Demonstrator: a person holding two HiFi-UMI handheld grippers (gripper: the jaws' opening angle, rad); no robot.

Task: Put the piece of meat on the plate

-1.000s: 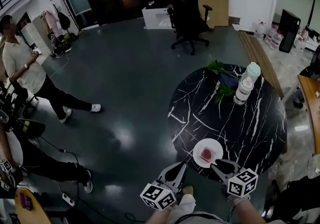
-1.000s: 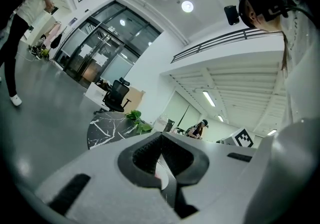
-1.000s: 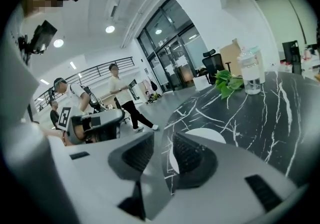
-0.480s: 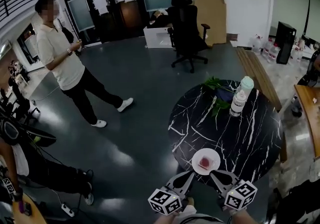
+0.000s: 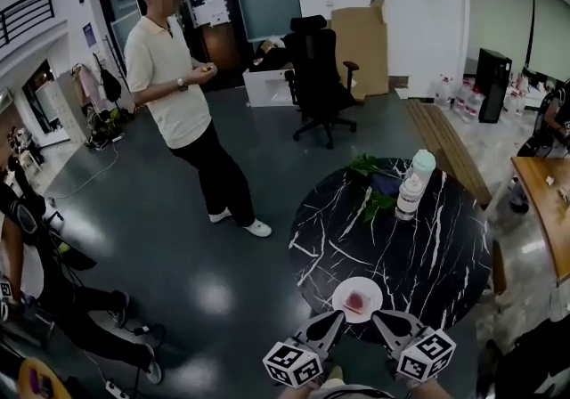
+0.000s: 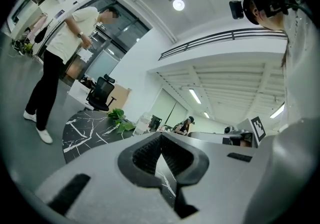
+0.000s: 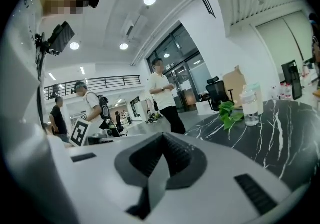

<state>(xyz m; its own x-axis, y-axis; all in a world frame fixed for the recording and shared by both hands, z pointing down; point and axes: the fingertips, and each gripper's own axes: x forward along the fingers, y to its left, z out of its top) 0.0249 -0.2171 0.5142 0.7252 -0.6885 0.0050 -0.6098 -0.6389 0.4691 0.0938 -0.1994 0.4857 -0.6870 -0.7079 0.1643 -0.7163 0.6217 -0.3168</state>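
A red piece of meat (image 5: 356, 301) lies on a small white plate (image 5: 339, 297) at the near edge of the round black marble table (image 5: 427, 246). My left gripper (image 5: 335, 318) and right gripper (image 5: 379, 316) hover just this side of the plate, tips toward it, not touching it. Both are shut with nothing between the jaws. In the left gripper view the left gripper (image 6: 160, 136) points level across the table (image 6: 82, 128). The right gripper (image 7: 162, 137) likewise looks over the table (image 7: 285, 128). Plate and meat are hidden in both gripper views.
A clear bottle (image 5: 408, 197), a green-lidded cup (image 5: 423, 164) and leafy greens (image 5: 368, 167) stand at the table's far side. A person in a white shirt (image 5: 178, 85) stands on the floor to the left. A black office chair (image 5: 313, 77) is behind.
The person in the white shirt has walked from the far left toward the middle of the room. The head view has tilted up. Both grippers stay beside the plate.
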